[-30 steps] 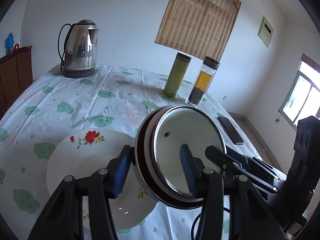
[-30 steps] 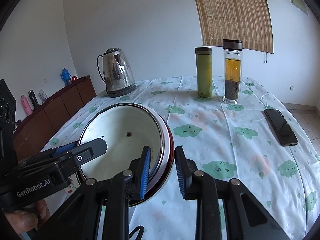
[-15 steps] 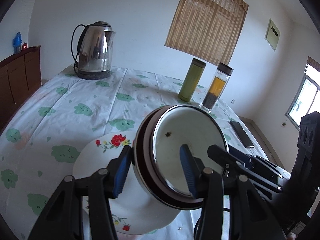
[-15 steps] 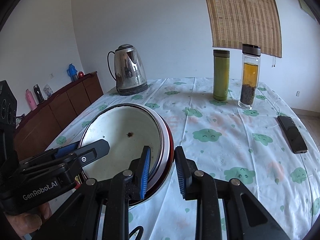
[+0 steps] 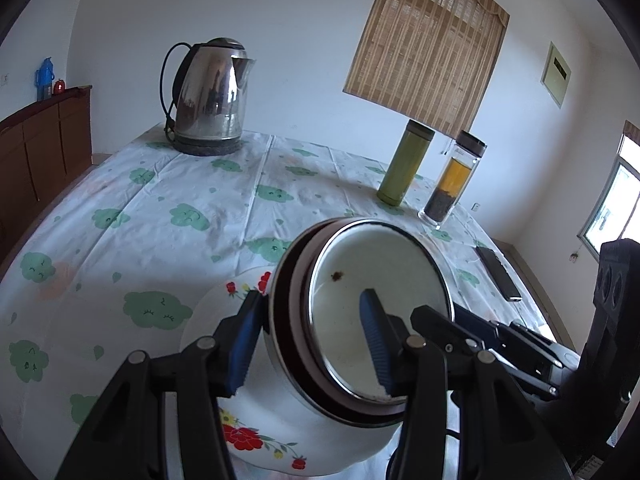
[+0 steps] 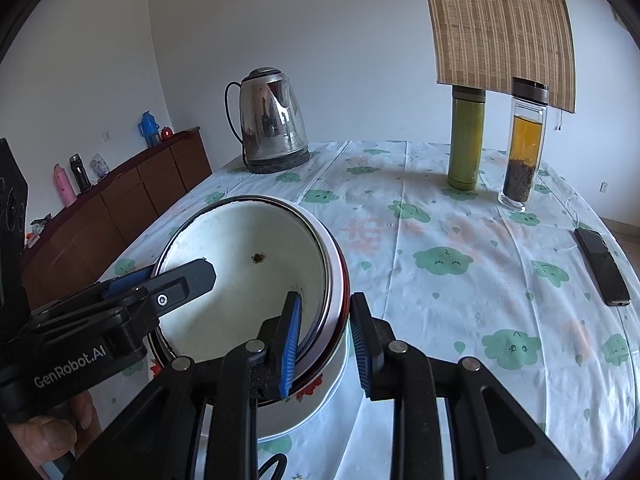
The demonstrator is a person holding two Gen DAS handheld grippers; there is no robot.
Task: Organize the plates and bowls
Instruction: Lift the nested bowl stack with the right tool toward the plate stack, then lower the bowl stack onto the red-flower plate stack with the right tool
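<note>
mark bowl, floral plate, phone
bowl (image 6: 248, 280): right wrist view, on its white inner wall.
floral plate (image 5: 240, 440): left wrist view, on its red flower.
phone (image 6: 602, 272): right wrist view, on its dark screen.

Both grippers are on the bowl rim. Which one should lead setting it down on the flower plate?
Left, probably. The left gripper clamps the bowl wall, with the plate right beneath it. The right gripper straddles the opposite rim, but its outer finger seems to stand off the wall.

Bench under white cloth with green cloud print. On it: steel kettle at far end, green flask beside glass tea bottle, dark phone near right edge, floral plate near front.
</note>
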